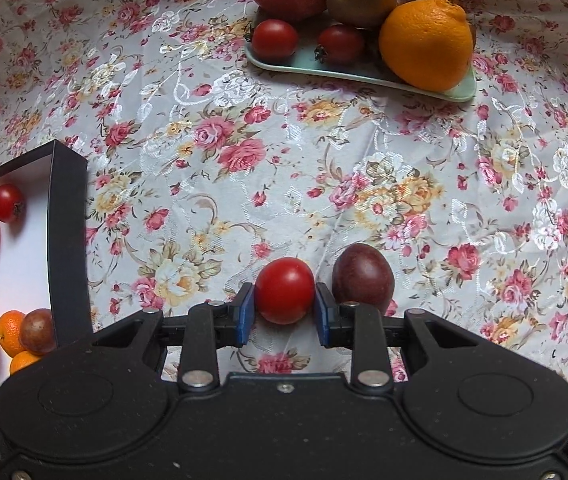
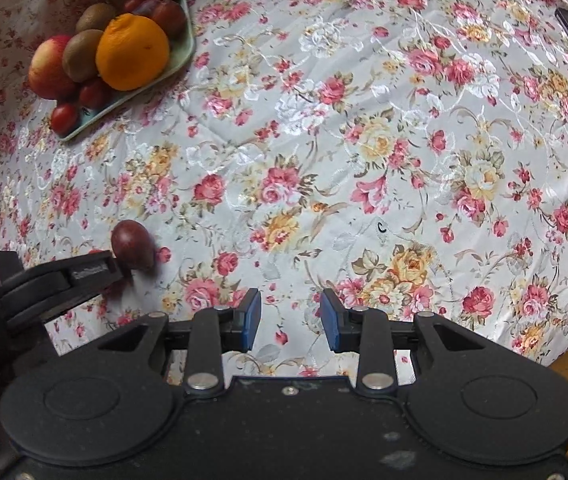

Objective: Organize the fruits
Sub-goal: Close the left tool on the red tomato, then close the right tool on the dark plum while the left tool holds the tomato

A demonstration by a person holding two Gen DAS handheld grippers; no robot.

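Both views look forward and steeply down along a gripper's fingers onto the table, from close above the flowered cloth. The left wrist view sits low over the left gripper (image 1: 285, 307), with a box (image 1: 66, 240) near at its left edge and the fruit plate (image 1: 364, 72) far ahead. The right wrist view rides over the right gripper (image 2: 290, 316) and sees that same plate (image 2: 182, 54) at upper left. Both share the dark purple fruit (image 1: 362, 276) (image 2: 133, 249); the left gripper itself shows at the right view's left edge.
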